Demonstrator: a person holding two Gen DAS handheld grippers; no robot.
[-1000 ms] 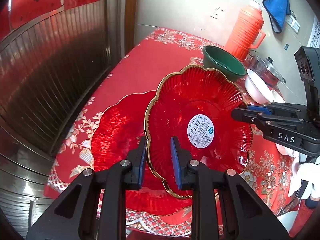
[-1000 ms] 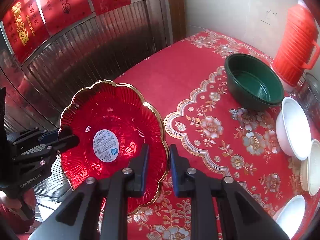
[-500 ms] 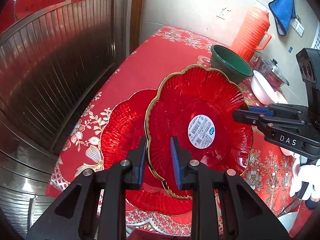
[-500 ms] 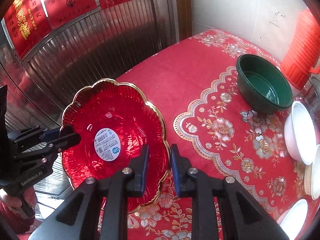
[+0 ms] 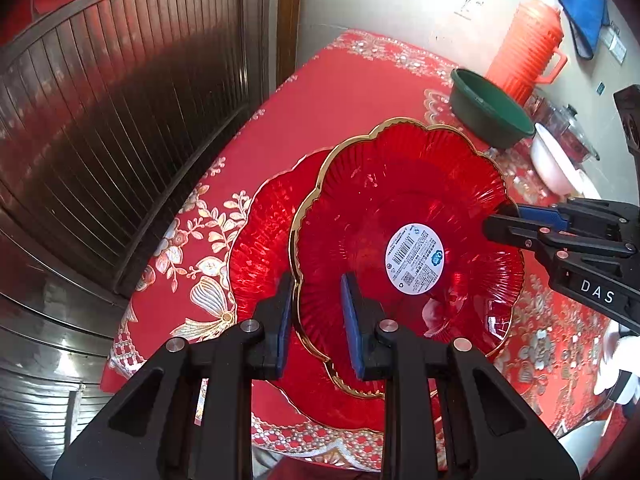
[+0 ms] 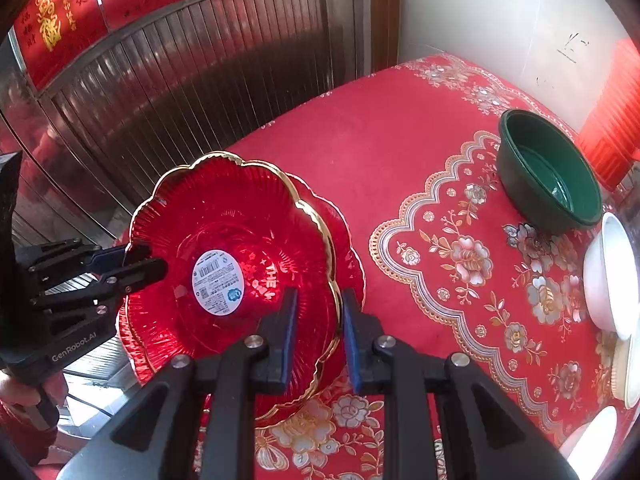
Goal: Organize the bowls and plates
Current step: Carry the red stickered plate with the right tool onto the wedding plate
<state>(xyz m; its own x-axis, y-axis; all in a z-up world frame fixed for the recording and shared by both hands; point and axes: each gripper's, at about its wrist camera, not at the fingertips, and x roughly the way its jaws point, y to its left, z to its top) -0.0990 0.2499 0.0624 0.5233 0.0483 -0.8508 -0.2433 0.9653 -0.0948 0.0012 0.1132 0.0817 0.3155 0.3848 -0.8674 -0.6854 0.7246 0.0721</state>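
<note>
Gold-rimmed red plate [image 5: 404, 240] is hanging tilted just above a second red plate [image 5: 260, 240] on the table, left gripper [image 5: 316, 316] and right gripper [image 6: 318, 316] each clamping opposite rim edges — uneven release risks it sliding off-stack or chipping the rims.

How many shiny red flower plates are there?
2. One red plate with a sticker is held at opposite rims between the left gripper and right gripper. The second red plate lies on the tablecloth underneath, partly hidden. More could hide beneath.
</note>
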